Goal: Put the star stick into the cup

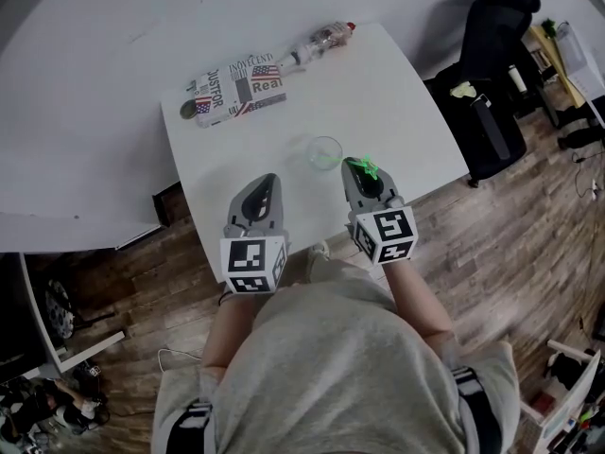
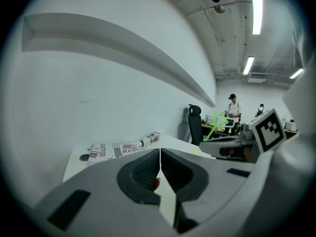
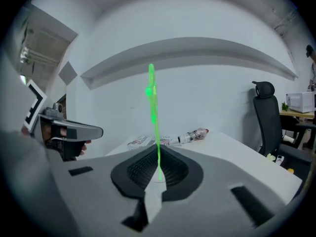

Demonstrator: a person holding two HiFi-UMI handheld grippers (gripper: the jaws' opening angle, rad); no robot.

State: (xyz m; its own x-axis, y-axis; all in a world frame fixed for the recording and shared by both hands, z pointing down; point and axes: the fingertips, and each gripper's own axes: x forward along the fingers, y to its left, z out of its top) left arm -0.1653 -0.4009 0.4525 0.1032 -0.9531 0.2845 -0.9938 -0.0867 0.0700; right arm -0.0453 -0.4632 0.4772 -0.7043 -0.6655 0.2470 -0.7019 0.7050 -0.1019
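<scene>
A clear cup [image 1: 324,151] stands on the white table [image 1: 406,112] near its front edge. My right gripper [image 1: 352,165] sits just right of the cup, shut on the green star stick [image 1: 363,169]. In the right gripper view the stick [image 3: 156,127] rises upright from between the jaws of the right gripper [image 3: 158,151], with its star edge-on at the top. My left gripper [image 1: 267,180] hovers over the front edge left of the cup. Its jaws meet in the left gripper view, where the left gripper [image 2: 160,151] holds nothing. The star [image 2: 219,120] shows there at the right.
A patterned pouch [image 1: 236,88] and a lying plastic bottle [image 1: 321,41] are at the table's far side. A curved white wall runs behind the table. A black office chair [image 1: 492,74] stands to the right on the wood floor.
</scene>
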